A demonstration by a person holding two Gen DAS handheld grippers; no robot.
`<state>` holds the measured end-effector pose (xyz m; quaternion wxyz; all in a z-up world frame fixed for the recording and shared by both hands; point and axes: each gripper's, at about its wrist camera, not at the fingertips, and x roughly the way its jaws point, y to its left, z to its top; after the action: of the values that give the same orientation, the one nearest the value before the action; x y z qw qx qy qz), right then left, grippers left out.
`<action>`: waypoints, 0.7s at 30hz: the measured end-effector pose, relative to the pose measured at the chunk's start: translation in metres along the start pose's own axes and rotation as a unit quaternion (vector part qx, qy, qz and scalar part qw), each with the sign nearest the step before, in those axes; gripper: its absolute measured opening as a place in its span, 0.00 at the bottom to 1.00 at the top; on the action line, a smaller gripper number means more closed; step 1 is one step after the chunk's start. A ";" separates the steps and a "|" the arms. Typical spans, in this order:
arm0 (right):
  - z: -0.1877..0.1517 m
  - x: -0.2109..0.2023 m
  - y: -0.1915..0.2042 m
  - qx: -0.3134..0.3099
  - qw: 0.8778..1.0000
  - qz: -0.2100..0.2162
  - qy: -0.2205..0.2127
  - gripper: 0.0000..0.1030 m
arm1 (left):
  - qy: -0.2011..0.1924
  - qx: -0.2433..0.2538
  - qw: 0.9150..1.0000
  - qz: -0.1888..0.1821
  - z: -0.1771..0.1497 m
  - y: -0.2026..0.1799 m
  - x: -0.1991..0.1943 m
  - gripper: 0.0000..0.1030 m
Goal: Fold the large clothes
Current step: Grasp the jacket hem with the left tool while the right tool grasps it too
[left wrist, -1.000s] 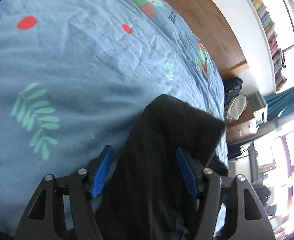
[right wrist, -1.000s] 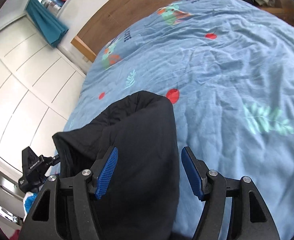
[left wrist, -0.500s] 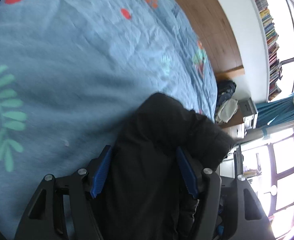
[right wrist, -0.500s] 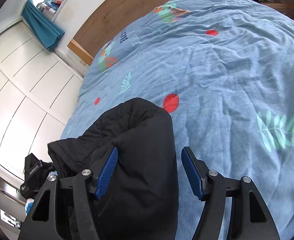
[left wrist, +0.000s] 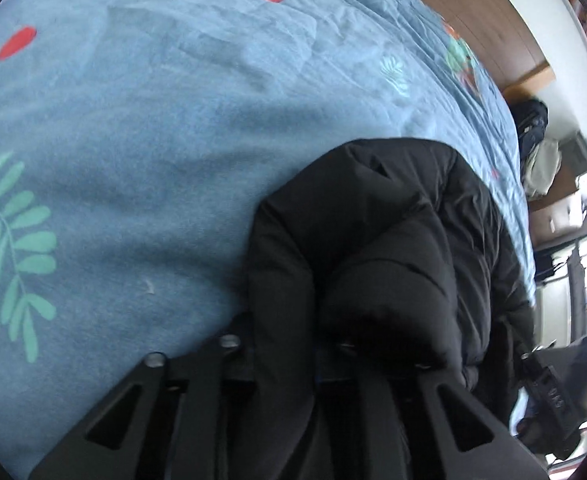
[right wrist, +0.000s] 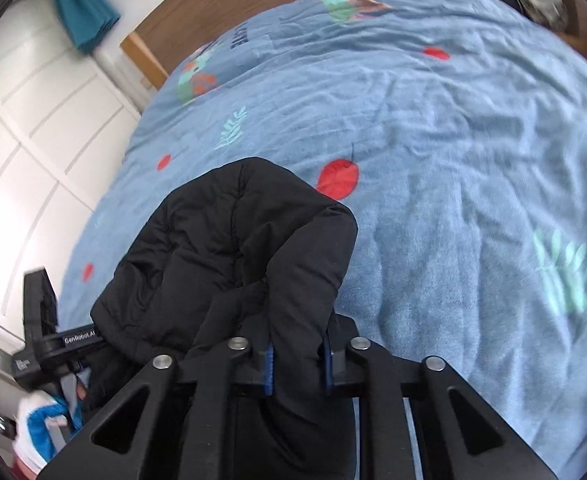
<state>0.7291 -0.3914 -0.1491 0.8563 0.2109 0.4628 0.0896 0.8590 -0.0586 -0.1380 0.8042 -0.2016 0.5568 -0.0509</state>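
A black puffy jacket (left wrist: pixel 377 248) lies bunched at the near edge of the bed; it also shows in the right wrist view (right wrist: pixel 237 248). My left gripper (left wrist: pixel 293 364) is shut on a thick fold of the jacket, and the fabric hides its pads. My right gripper (right wrist: pixel 297 364) is shut on another fold, with its blue pads (right wrist: pixel 268 368) pressed into the fabric from both sides. The left gripper's body (right wrist: pixel 49 344) shows at the left of the right wrist view.
The bed has a blue cover (left wrist: pixel 133 128) with red dots and green leaves, also seen in the right wrist view (right wrist: pixel 453 160). A wooden headboard (right wrist: pixel 213 8) is at the far end. White wardrobe doors (right wrist: pixel 25 140) stand at the left. A nightstand with clothes (left wrist: pixel 545 160) is at the right.
Both grippers have gone from open around the jacket to shut on folds of it. The jacket is more bunched up between them.
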 end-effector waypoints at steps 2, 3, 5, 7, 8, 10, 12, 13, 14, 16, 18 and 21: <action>0.000 -0.010 0.010 -0.019 1.000 -0.003 -0.006 0.14 | -0.009 0.029 1.000 0.001 -0.003 -0.009 -0.010 0.07; 0.000 -0.020 0.015 -0.031 0.999 -0.001 -0.010 0.14 | -0.012 0.039 0.999 0.000 -0.006 -0.013 -0.017 0.06; -0.002 -0.040 0.025 -0.052 0.998 0.007 -0.020 0.14 | -0.024 0.056 0.998 -0.019 -0.010 -0.018 -0.035 0.06; -0.005 -0.063 0.038 -0.083 0.996 0.014 -0.028 0.14 | -0.039 0.064 0.996 -0.042 -0.016 -0.021 -0.057 0.06; -0.008 -0.079 0.044 -0.102 0.994 0.019 -0.034 0.14 | -0.055 0.069 0.994 -0.066 -0.020 -0.022 -0.074 0.06; -0.013 -0.105 0.051 -0.127 0.990 0.027 -0.047 0.14 | -0.081 0.080 0.990 -0.088 -0.029 -0.023 -0.101 0.06; -0.022 -0.135 0.058 -0.145 0.987 0.039 -0.060 0.14 | -0.112 0.097 0.983 -0.113 -0.045 -0.019 -0.137 0.06; -0.029 -0.149 0.060 -0.151 0.985 0.047 -0.068 0.14 | -0.120 0.103 0.980 -0.119 -0.052 -0.018 -0.148 0.06; -0.039 -0.166 0.063 -0.159 0.983 0.053 -0.075 0.14 | -0.133 0.116 0.977 -0.122 -0.064 -0.016 -0.165 0.06; -0.057 -0.190 0.066 -0.165 0.981 0.066 -0.083 0.14 | -0.138 0.133 0.973 -0.129 -0.084 -0.009 -0.185 0.06; -0.081 -0.212 0.066 -0.171 0.978 0.076 -0.088 0.14 | -0.141 0.148 0.969 -0.136 -0.113 0.003 -0.206 0.06; -0.124 -0.235 0.061 -0.169 0.978 0.089 -0.086 0.14 | -0.130 0.156 0.968 -0.146 -0.159 0.027 -0.228 0.08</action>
<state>0.4978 -0.3841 -0.0040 0.9048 0.1100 0.3448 0.2242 0.6239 -0.0065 0.0031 0.8752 -0.1575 0.3971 -0.2269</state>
